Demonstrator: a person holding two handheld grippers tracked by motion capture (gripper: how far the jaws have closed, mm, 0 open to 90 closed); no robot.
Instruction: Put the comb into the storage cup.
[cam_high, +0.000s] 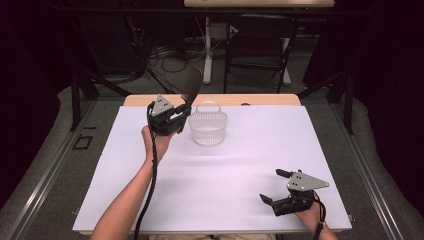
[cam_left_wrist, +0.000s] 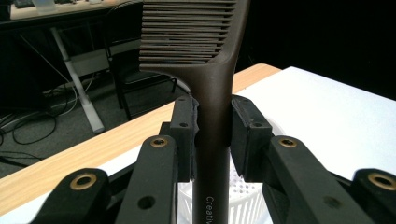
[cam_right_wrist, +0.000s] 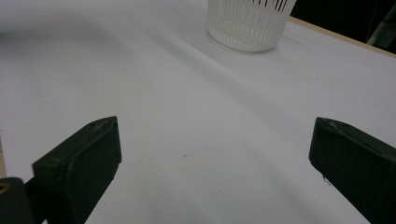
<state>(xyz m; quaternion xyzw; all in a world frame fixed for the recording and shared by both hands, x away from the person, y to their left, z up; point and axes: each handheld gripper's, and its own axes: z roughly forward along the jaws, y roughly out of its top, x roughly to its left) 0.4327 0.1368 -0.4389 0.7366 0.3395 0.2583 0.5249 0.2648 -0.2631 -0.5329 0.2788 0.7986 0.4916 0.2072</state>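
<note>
The comb (cam_left_wrist: 212, 93) is clamped by its handle between the left gripper's (cam_left_wrist: 212, 135) pads, just beside the basket (cam_high: 208, 128). Slippage or a missed rim is risked if tilted. The right gripper (cam_high: 274, 187) is held wide, empty.

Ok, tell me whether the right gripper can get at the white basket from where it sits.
Probably yes: the right gripper is open and holds nothing, and bare white table lies between it and the white basket. The left gripper, holding the comb, is beside it.

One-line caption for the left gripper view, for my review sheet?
Left gripper clamps a dark brown comb by its handle, teeth up, above the white basket.
</note>
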